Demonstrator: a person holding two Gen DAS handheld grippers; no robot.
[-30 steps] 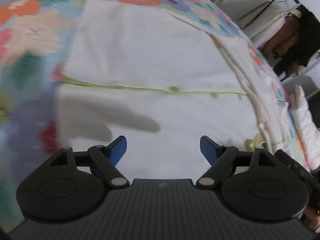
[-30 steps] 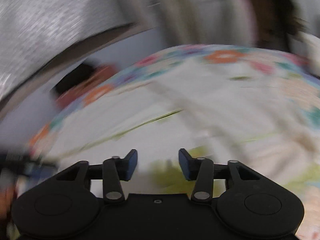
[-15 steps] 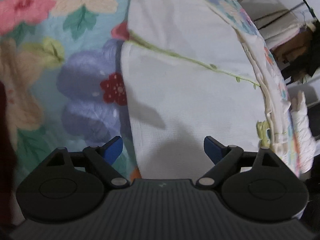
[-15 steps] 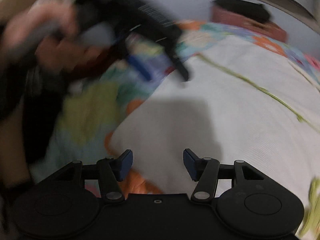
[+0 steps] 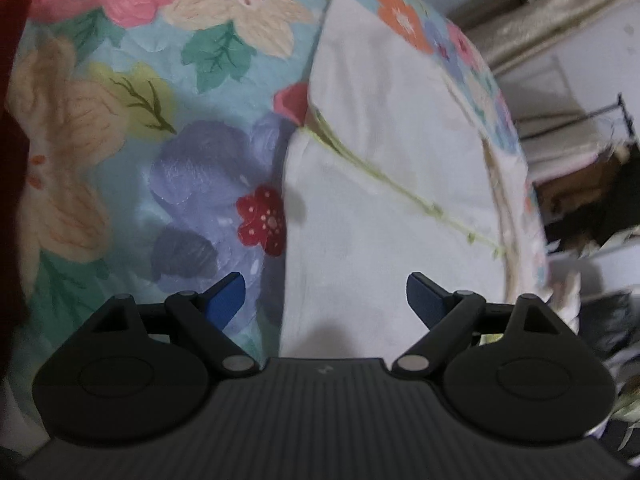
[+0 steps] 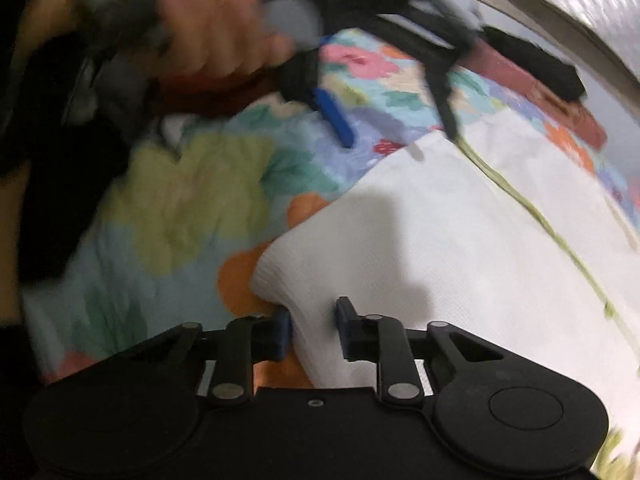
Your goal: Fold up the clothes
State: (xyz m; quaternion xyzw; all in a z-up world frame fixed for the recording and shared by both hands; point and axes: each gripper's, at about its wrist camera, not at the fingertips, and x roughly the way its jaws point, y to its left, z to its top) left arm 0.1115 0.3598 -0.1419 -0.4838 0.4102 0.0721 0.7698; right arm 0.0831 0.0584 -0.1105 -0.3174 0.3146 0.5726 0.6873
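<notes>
A white garment (image 5: 384,200) with a thin green line across it lies folded on a floral bedsheet (image 5: 132,128). My left gripper (image 5: 326,300) is open just above the garment's left edge, which runs up between its blue fingers (image 5: 226,300). In the right wrist view the same garment (image 6: 460,248) fills the right half. My right gripper (image 6: 314,330) is shut on its near corner, with the fabric bunched between the pads. Farther back a hand (image 6: 216,36) holds the left gripper (image 6: 400,140) over the garment's far corner, blurred by motion.
The floral bedsheet (image 6: 180,208) spreads to the left of the garment. A dark red cloth (image 5: 12,120) lies along the left edge of the left wrist view. A clothes rack (image 5: 600,168) and a curtain (image 5: 560,12) stand beyond the bed. Dark red and black items (image 6: 536,76) lie at the bed's far edge.
My right gripper has narrowed and closed on the garment's near corner. The left gripper has stayed open and shifted a little along the garment's left edge.
</notes>
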